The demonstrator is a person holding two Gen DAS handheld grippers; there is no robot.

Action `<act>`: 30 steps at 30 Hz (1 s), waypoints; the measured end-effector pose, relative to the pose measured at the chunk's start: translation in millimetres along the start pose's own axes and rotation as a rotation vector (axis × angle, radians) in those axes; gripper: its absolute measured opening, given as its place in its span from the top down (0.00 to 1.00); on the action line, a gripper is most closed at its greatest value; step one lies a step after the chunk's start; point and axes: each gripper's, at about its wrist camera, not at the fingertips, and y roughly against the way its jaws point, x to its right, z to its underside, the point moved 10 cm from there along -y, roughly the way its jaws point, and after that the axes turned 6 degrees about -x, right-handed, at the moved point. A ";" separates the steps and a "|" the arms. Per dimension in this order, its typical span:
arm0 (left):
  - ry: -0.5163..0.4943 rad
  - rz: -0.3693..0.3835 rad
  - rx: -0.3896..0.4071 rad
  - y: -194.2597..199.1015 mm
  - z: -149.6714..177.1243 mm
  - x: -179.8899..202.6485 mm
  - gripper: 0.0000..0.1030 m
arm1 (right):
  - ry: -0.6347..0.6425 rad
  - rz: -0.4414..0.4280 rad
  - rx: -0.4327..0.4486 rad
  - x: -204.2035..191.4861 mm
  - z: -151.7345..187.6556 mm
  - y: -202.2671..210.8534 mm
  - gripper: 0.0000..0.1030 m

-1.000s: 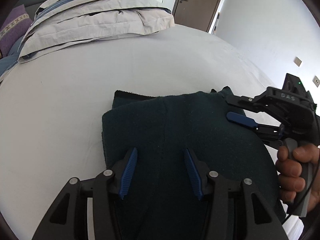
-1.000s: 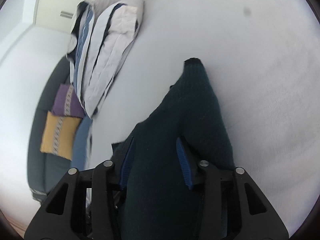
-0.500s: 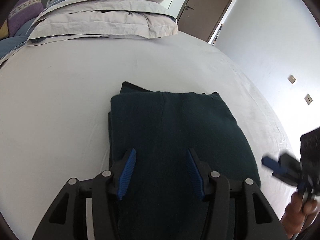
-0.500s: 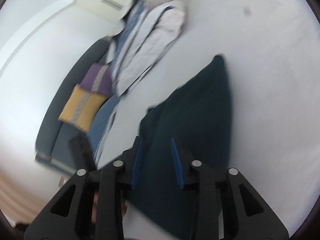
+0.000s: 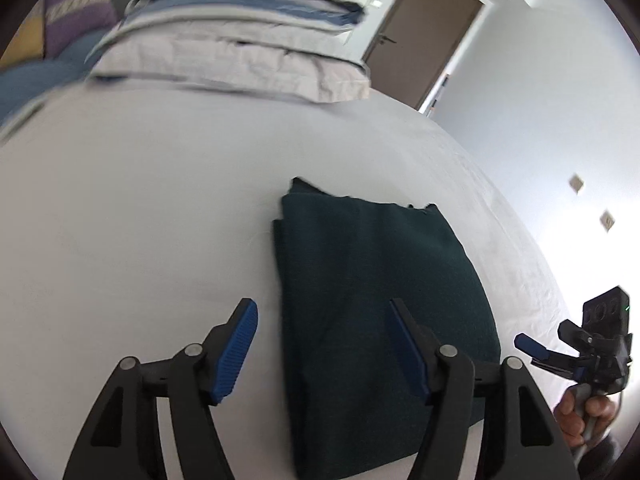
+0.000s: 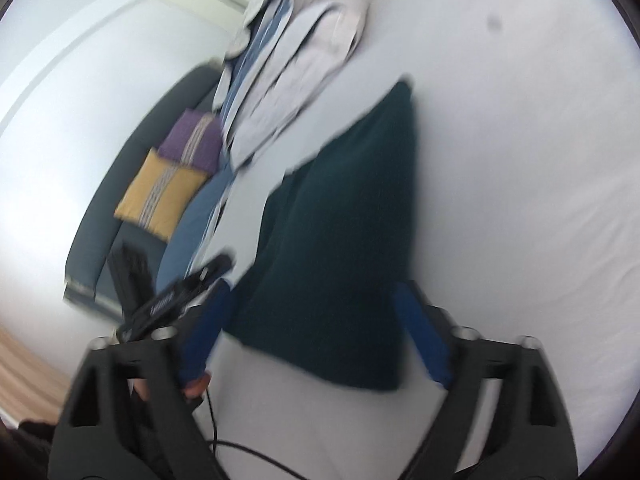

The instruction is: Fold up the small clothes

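A dark teal knitted garment (image 5: 372,288) lies folded into a rectangle on the white bed; it also shows in the right wrist view (image 6: 340,240). My left gripper (image 5: 324,344) is open and empty, raised above the garment's near left edge. My right gripper (image 6: 316,332) is open and empty, held above the garment's near end. The right gripper also shows at the far right of the left wrist view (image 5: 532,346), off the garment. The left gripper's body shows in the right wrist view (image 6: 176,292).
A pile of folded beige and blue bedding (image 5: 240,52) lies at the far end of the bed (image 5: 140,200). A sofa with purple and yellow cushions (image 6: 176,172) stands beyond the bed. A brown door (image 5: 424,32) is at the back right.
Both grippers have let go of the garment and pulled back and up. The right gripper moved off to the right and opened wider. The garment now lies flat and folded.
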 end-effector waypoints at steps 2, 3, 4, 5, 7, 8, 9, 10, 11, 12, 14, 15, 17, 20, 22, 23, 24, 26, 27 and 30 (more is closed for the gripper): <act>0.068 0.005 -0.050 -10.3 1.3 -18.4 0.34 | -0.049 0.007 -0.010 8.5 -12.8 -4.0 0.15; 0.092 0.030 -0.082 -16.4 4.3 -23.0 0.34 | -0.072 -0.008 -0.019 11.6 -16.7 -7.9 0.15; 0.131 0.086 -0.115 -24.7 6.6 -25.8 0.34 | -0.092 -0.013 -0.024 14.7 -22.8 -11.8 0.15; 0.160 0.122 -0.143 -31.8 7.3 -28.0 0.34 | -0.117 -0.014 -0.038 19.0 -25.6 -19.3 0.15; 0.208 0.150 -0.193 -44.6 11.0 -31.6 0.34 | -0.144 -0.020 -0.076 28.3 -26.0 -29.8 0.16; 0.203 0.152 -0.196 -47.3 9.0 -29.9 0.34 | -0.161 -0.019 -0.095 33.5 -27.4 -37.5 0.17; 0.195 0.154 -0.210 -49.4 9.4 -26.9 0.34 | -0.184 -0.010 -0.111 40.8 -27.7 -45.0 0.19; 0.195 0.170 -0.236 -53.8 8.3 -21.7 0.34 | -0.213 -0.009 -0.133 47.6 -27.5 -53.6 0.23; 0.200 0.192 -0.255 -57.7 8.8 -17.3 0.34 | -0.226 -0.021 -0.146 51.3 -27.7 -59.1 0.27; 0.205 0.223 -0.286 -64.1 7.9 -12.1 0.34 | -0.233 -0.034 -0.153 53.1 -28.1 -62.8 0.35; 0.213 0.248 -0.330 -75.4 5.8 -6.9 0.34 | -0.249 -0.072 -0.172 52.2 -31.3 -73.6 0.41; 0.222 0.258 -0.344 -79.4 3.9 -5.6 0.34 | -0.252 -0.080 -0.177 51.8 -32.5 -76.8 0.45; 0.270 0.294 -0.365 -85.0 -0.2 -4.9 0.34 | -0.263 -0.088 -0.187 52.7 -34.8 -85.1 0.46; 0.268 0.281 -0.383 -90.7 -0.8 1.3 0.39 | -0.248 -0.064 -0.215 52.4 -34.3 -98.4 0.50; 0.206 0.210 -0.385 -94.3 0.1 9.6 0.44 | -0.220 -0.032 -0.227 49.8 -33.8 -104.9 0.51; 0.184 0.187 -0.383 -95.9 0.4 13.5 0.51 | -0.213 -0.015 -0.230 49.2 -33.9 -107.3 0.52; 0.182 0.189 -0.384 -98.2 0.4 16.7 0.61 | -0.208 0.000 -0.229 48.8 -34.2 -109.1 0.55; 0.209 0.214 -0.386 -99.4 1.4 20.0 0.68 | -0.198 0.026 -0.221 47.4 -34.2 -109.0 0.59; 0.202 0.207 -0.380 -97.4 1.7 21.9 0.70 | -0.190 0.036 -0.217 45.4 -34.0 -107.5 0.62; 0.182 0.184 -0.366 -86.9 2.1 27.0 0.74 | -0.146 0.069 -0.200 32.6 -34.8 -97.9 0.65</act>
